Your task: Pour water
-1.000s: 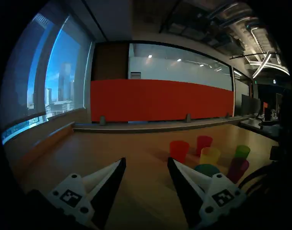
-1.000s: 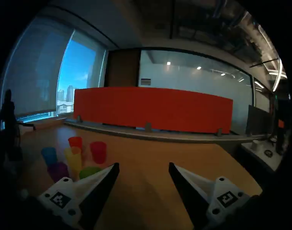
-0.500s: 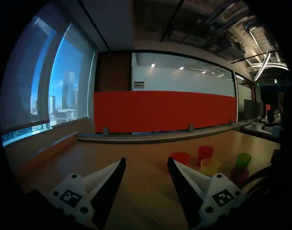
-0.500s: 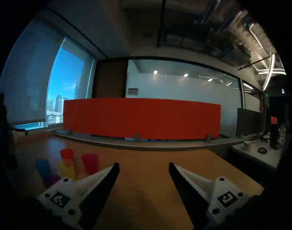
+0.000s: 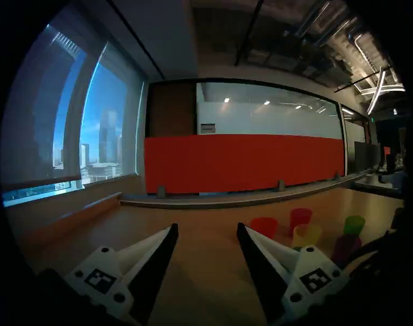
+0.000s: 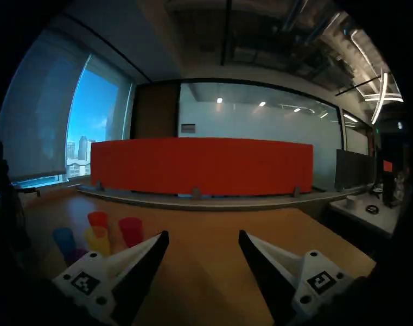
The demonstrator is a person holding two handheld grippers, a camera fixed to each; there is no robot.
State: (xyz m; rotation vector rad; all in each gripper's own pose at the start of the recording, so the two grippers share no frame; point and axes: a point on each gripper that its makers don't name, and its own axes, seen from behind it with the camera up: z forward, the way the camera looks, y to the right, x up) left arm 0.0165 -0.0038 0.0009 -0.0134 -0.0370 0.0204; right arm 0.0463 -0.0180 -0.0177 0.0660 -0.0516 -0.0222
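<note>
**Left gripper** (image 5: 206,228): the fingers stand wide apart with nothing between them, poised over a wooden table (image 5: 206,282).

**Right gripper** (image 6: 202,234): it is equally wide open and also empty, over the same table.

**Cups:** In the left gripper view they stand upright in a tight group on the table, just beyond the right finger. They are an orange cup (image 5: 264,225), a yellow cup (image 5: 307,234), a purple cup (image 5: 344,245) partly hidden by the finger, a red cup (image 5: 300,216) and a green cup (image 5: 354,224). In the right gripper view the group lies beyond the left finger, with a blue cup (image 6: 63,239) at its outer edge. Whether any cup holds water cannot be told.

**Background:** A red partition (image 5: 244,163) runs along the table's far edge. Behind it is a glass wall (image 5: 266,117), and to the left a window (image 5: 100,136) showing city towers.
</note>
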